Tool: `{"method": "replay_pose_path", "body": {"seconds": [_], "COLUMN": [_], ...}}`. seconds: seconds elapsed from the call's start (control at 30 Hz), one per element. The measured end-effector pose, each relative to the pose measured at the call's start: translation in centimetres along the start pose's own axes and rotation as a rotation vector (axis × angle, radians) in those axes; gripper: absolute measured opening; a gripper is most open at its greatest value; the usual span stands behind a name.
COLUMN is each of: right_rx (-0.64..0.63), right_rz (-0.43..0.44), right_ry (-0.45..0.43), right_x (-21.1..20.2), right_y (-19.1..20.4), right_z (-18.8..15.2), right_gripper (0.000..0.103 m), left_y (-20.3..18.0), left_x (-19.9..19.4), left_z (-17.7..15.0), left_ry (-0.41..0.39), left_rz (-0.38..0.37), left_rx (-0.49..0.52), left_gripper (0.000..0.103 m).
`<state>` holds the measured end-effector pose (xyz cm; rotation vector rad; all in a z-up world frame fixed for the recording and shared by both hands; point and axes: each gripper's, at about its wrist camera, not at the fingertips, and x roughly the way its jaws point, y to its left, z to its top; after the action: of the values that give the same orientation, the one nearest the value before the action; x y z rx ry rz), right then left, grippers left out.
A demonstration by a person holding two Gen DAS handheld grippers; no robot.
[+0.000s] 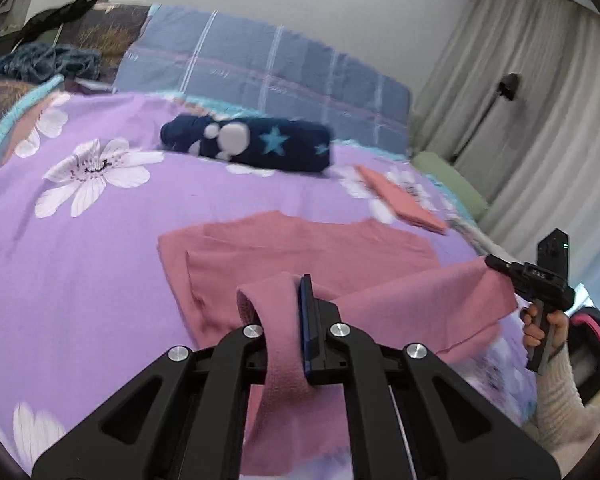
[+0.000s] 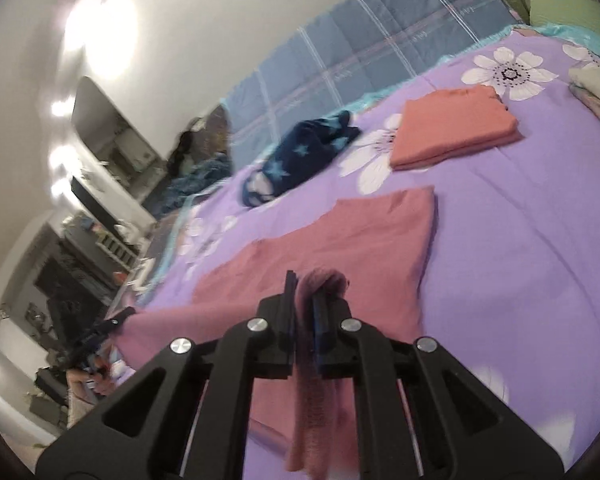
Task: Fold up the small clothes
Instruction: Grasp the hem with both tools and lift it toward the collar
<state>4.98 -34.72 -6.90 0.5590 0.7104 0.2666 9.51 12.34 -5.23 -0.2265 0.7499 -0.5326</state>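
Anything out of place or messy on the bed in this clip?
Only the navy star garment near the pillow: it lies bunched, not folded, unlike the flat orange stack. The pink garment is mid-fold, with the left claw and right claw each shut on an edge. Nothing looks spilled or damaged.

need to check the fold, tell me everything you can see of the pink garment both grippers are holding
The pink garment is a dusty-pink, soft knit-looking cloth. Its far part lies flat on the purple floral bedsheet, with one fold line showing. Its near edge is lifted: the left gripper is shut on a ribbed band, the right gripper on a bunched corner, and the cloth hangs between them.
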Motion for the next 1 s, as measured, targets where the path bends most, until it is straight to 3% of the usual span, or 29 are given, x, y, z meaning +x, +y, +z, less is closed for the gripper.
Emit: {"method": "replay_pose_path", "body": {"seconds": [0.1, 0.2, 0.3, 0.37, 0.4, 0.53, 0.63, 0.73, 0.8, 0.83, 0.9, 1.0], "right_rx": [0.084, 0.117, 0.119, 0.108, 0.093, 0.025, -0.003, 0.004, 0.002, -0.010, -0.032, -0.037], "right_rz": [-0.056, -0.081, -0.063, -0.064, -0.069, -0.073, -0.101, -0.108, -0.109, -0.116, -0.130, -0.067], "right_ry": [0.085, 0.126, 0.127, 0.123, 0.117, 0.103, 0.117, 0.127, 0.128, 0.126, 0.105, 0.052], "right_x": [4.8, 6.4, 5.9, 5.1, 4.4, 1.9, 0.6, -0.2, -0.4, -0.6, -1.1, -2.2], "right_y": [-2.8, -4.4, -5.0, -4.5, -4.1, -2.5, -2.0, -2.2, -2.1, -1.8, -1.3, -0.3], "right_z": [0.1, -1.2, -1.9, -1.8, -1.8, -2.6, -3.9, -5.0, -5.3, -5.5, -5.3, -4.0], "right_gripper": [0.009, 0.009, 0.010, 0.013, 0.015, 0.026, 0.026, 0.026, 0.019, 0.012, 0.008, 0.007], "left_y": [3.0, 4.5, 5.4, 5.5, 5.2, 4.1, 3.8, 4.3, 4.6, 4.5, 4.0, 2.5], "left_x": [6.1, 8.5, 7.8, 6.5, 6.1, 3.0, 2.2, 2.1, 2.2, 2.1, 1.7, -0.1], "left_z": [-0.3, -1.6, -1.9, -1.7, -1.6, -2.4, -4.1, -5.7, -6.3, -6.4, -6.2, -4.4], "left_ry": [0.101, 0.152, 0.129, 0.112, 0.103, 0.086, 0.124, 0.156, 0.173, 0.177, 0.169, 0.093], "left_rz": [0.048, 0.067, 0.024, 0.038, 0.047, 0.042, 0.061, 0.077, 0.060, 0.046, 0.034, -0.005], "left_rx": [-0.086, -0.118, -0.151, -0.160, -0.153, -0.109, -0.093, -0.105, -0.126, -0.125, -0.111, -0.078], "left_gripper": [0.004, 0.004, 0.015, 0.032, 0.036, 0.039, 0.039, 0.039, 0.024, 0.005, 0.004, 0.004]}}
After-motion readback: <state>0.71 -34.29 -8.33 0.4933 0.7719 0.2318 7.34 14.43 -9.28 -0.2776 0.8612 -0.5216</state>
